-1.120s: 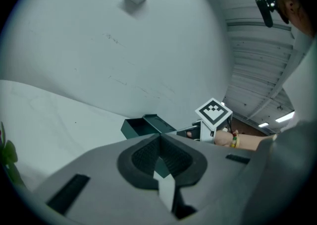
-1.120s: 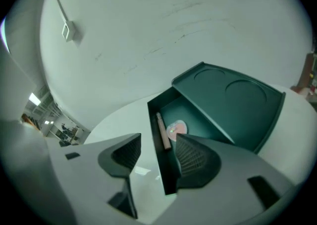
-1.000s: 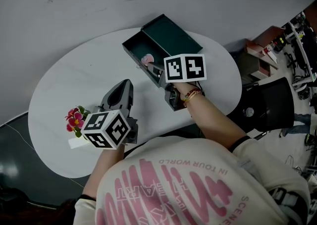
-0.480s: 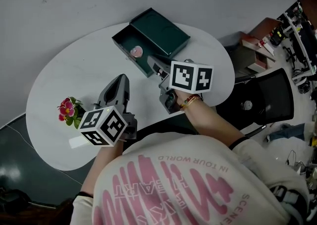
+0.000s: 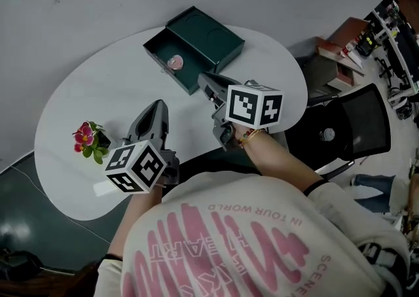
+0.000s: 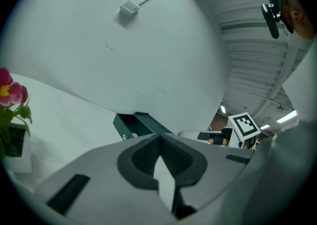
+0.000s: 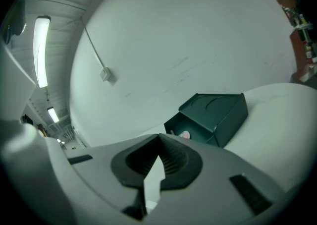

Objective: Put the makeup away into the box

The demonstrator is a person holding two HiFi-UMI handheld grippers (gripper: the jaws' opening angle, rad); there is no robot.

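A dark green box (image 5: 196, 44) stands open at the far side of the white table (image 5: 98, 86), its lid (image 7: 218, 107) laid back beside the tray. A small round pink makeup piece (image 5: 175, 61) lies in the tray, and it also shows in the right gripper view as the pink piece (image 7: 184, 134). My right gripper (image 5: 203, 80) hovers just short of the box's near corner. Its jaws have just been closing and now stand shut with nothing between them. My left gripper (image 5: 157, 109) is shut and empty over the middle of the table, pointing toward the box (image 6: 136, 125).
A small pot of pink flowers (image 5: 85, 139) stands at the table's left, near my left gripper. A black chair (image 5: 347, 139) and cluttered shelves (image 5: 393, 34) lie beyond the table's right edge. A wall runs behind the box.
My right gripper has drawn back and up from the box tray, leaving the pink piece inside. The left gripper has shifted slightly.
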